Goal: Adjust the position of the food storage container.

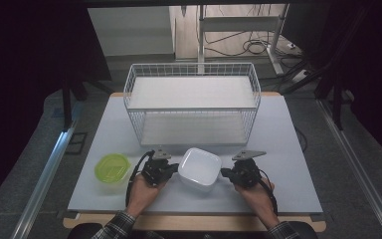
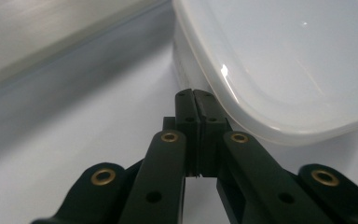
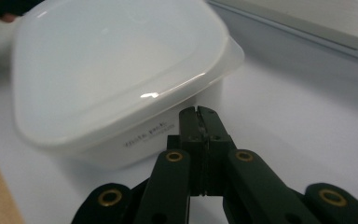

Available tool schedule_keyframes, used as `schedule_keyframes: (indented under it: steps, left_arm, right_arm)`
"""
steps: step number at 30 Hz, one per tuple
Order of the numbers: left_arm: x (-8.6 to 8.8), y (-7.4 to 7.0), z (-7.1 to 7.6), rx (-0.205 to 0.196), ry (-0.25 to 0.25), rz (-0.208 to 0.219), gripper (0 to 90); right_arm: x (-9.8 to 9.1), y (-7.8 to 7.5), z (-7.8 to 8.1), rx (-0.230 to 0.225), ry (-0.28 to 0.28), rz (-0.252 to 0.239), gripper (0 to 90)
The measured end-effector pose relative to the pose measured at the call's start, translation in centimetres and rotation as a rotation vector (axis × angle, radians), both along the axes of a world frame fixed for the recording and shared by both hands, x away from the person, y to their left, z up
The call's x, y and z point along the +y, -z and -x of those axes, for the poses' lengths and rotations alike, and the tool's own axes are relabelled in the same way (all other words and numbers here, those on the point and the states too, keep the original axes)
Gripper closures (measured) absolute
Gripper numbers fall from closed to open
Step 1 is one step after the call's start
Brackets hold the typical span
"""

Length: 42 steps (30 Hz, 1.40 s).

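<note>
We take the white container as our landmark. It sits on the desk just in front of the wire basket, with a narrow strip of bare desk between its far edge and the basket's lower rail.

Our left gripper is at the container's left side. In the left gripper view its jaws are pressed together with nothing between them, and the gripper has its tips right at the container just under the overhanging rim; we cannot tell whether they touch the wall.

Our right gripper is at the container's right side. In the right gripper view this gripper is also pressed together on nothing, its tips just beside the container below the rim, near a corner.

A green lid lies well to the left of the container, beyond our left hand. To the right of the container, past our right hand, the desk lies open out to its edge, and a band of bare surface runs between the container and the desk's near edge.
</note>
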State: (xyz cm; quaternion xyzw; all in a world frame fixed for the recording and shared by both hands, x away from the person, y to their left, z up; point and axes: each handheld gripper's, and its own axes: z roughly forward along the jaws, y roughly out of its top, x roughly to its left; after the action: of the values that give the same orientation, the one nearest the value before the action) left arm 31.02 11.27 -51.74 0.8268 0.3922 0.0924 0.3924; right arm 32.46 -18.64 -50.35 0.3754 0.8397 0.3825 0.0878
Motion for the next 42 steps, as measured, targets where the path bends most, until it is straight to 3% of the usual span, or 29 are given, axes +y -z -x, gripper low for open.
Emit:
schedule_keyframes:
  steps: [3, 7, 14, 20, 23, 25, 27, 31, 32, 35, 39, 41, 42]
  left_arm:
    - [-0.6, 0.1, 0.6, 0.009, 0.028, -0.015, 89.7]
    - [-0.7, 0.1, 1.0, 0.007, 0.028, -0.031, 89.7]
    - [0.3, 0.1, 1.0, 0.015, -0.014, -0.032, 89.7]
    - [0.4, 0.1, 0.9, 0.012, -0.013, -0.038, 89.7]
    - [0.6, 0.0, 1.0, 0.017, -0.027, -0.033, 85.4]
    - [0.7, -0.2, 1.1, 0.013, -0.033, -0.033, 82.7]
    - [1.3, -0.5, 1.6, -0.023, -0.054, -0.060, 74.0]
    - [2.1, -1.1, 2.4, -0.051, -0.067, -0.045, 60.4]
    - [2.6, -1.4, 2.9, -0.078, -0.069, -0.051, 56.0]
    - [3.0, -1.5, 3.3, -0.085, -0.080, -0.044, 43.0]
    - [3.8, -1.5, 4.0, -0.099, -0.066, -0.008, 28.7]
    - [3.9, -1.4, 4.2, -0.102, -0.063, 0.002, 26.1]
    - [4.2, -1.3, 4.7, -0.111, -0.065, 0.001, 19.0]
  right_arm:
    - [-0.3, 0.1, -0.5, 0.009, 0.023, -0.015, 89.5]
    - [-0.3, 0.1, -0.9, 0.017, 0.030, -0.013, 89.5]
    - [0.9, -0.1, 0.3, 0.013, 0.002, 0.013, 89.5]
    - [1.1, -0.1, 0.7, 0.007, -0.001, 0.019, 89.2]
    - [0.9, -0.1, 0.6, -0.021, 0.000, 0.032, 79.7]
    - [0.8, -0.2, 0.7, -0.034, 0.003, 0.028, 78.4]
    - [0.2, -0.7, 1.0, -0.080, 0.006, 0.011, 73.8]
    - [-0.5, -1.3, 1.4, -0.112, 0.011, 0.007, 66.2]
    - [-0.7, -1.4, 1.5, -0.115, 0.011, 0.003, 63.9]
    - [-1.2, -1.7, 1.7, -0.124, 0.013, 0.000, 59.0]
    - [-2.1, -2.3, 2.3, -0.145, 0.010, -0.014, 45.0]
    - [-2.2, -2.3, 2.4, -0.147, 0.009, -0.011, 42.1]
    - [-2.3, -2.3, 2.5, -0.146, 0.005, -0.014, 36.5]
